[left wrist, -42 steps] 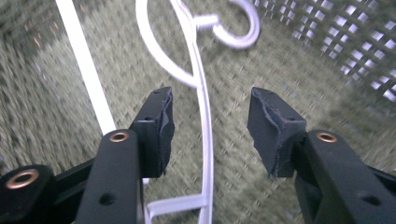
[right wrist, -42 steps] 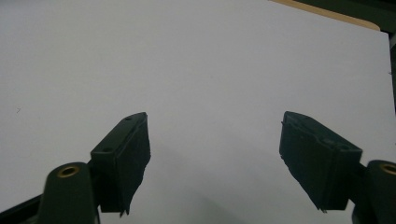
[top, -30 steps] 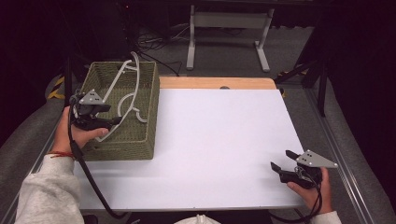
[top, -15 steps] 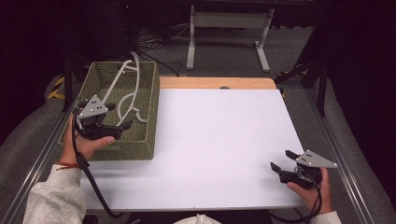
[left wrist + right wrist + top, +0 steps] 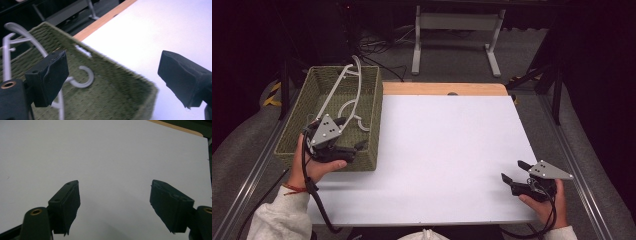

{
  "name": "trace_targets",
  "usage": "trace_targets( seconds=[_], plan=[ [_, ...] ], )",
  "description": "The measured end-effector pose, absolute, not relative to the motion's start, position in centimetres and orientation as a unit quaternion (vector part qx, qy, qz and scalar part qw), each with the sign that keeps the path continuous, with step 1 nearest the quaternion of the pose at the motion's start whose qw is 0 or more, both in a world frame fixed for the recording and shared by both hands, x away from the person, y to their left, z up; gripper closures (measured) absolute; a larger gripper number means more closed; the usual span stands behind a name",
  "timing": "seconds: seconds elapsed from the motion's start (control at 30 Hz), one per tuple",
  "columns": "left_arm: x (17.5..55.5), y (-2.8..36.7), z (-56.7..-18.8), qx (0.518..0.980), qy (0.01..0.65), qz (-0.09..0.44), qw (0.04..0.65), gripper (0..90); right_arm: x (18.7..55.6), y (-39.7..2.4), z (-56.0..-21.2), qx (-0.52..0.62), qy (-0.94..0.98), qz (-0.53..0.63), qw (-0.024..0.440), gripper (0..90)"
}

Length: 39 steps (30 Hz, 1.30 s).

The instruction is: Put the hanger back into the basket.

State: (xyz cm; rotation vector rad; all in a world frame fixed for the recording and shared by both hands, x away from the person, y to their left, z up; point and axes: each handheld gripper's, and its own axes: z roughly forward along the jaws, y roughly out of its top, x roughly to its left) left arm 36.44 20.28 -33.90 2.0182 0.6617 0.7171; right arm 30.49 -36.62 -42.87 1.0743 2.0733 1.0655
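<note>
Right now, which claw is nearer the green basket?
Left. The left claw hangs over the green basket's near corner; the right claw sits across the table, near its right edge.

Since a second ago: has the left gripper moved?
Yes. The left gripper has slid along the green basket from its middle to its near corner, jaws just opened, nothing between them.

One green woven basket [image 5: 367,107]. White hangers [image 5: 343,91] inside it, looks like two, tangled so the count is unsure. Two grippers: left one [image 5: 357,147], right one [image 5: 513,171]. One white tabletop [image 5: 447,150].
</note>
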Motion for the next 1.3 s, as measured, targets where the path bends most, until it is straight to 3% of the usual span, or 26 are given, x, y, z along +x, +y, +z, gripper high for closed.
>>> trace_targets(
  seconds=[0.2, 0.73, 1.3],
  plan=[
    [34.5, 18.5, -33.9, 0.798, 0.238, 0.283, 0.477, 12.4, 30.5, -36.4, -42.9, 0.398, 0.777, 0.397, 0.283, 24.5],
    [32.4, 15.1, -35.5, 0.818, 0.154, 0.248, 0.496, 14.2, 30.5, -36.4, -42.9, 0.398, 0.778, 0.397, 0.281, 22.2],
    [32.2, 13.6, -39.8, 0.861, 0.141, 0.227, 0.432, 14.6, 30.4, -35.3, -43.0, 0.376, 0.796, 0.379, 0.286, 18.2]
  ],
)
